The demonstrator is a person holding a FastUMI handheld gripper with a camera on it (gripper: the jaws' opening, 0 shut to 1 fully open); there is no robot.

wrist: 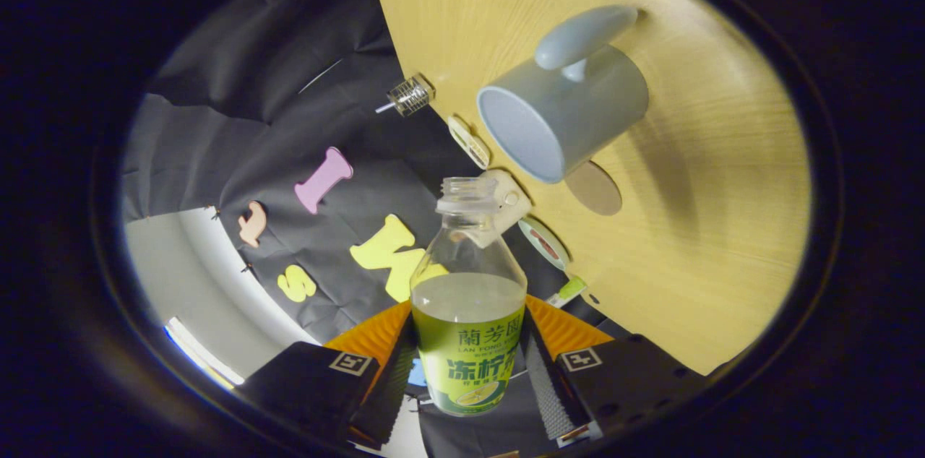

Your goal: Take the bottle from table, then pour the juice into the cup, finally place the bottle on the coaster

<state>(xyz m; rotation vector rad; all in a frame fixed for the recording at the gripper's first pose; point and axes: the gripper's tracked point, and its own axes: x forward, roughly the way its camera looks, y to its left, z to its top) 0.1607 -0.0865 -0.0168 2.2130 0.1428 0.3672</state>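
A small wire-caged fitting (410, 94) sticks out past the worktop's edge, in front of the black cloth wall; what it is cannot be made out. Just ahead, the gripper (468, 371) is closed on the juice bottle (468, 313), one finger pressing each side of the labelled lower body, so the bottle stands between the fingers with its uncapped neck pointing forward toward the cup. The whole view is rolled sideways, which suggests the bottle is being tipped for the pour. The pale juice reaches only to the bottle's shoulder and none is at the mouth, so the pour looks not yet begun.

Several small flat pieces (470, 141) line the wooden worktop (723, 241) along its near edge beyond the bottle's neck; they are too small and foreshortened to identify. Further right the grey-blue cup (571, 107) sits on the worktop near that edge, its open mouth facing the bottle and its handle on the far side, well placed to receive the juice. A round brown coaster (594, 188) lies flat just beside the cup, partly hidden behind its rim, ready for the bottle afterwards. The bottle's base and the fingertips are cut off.
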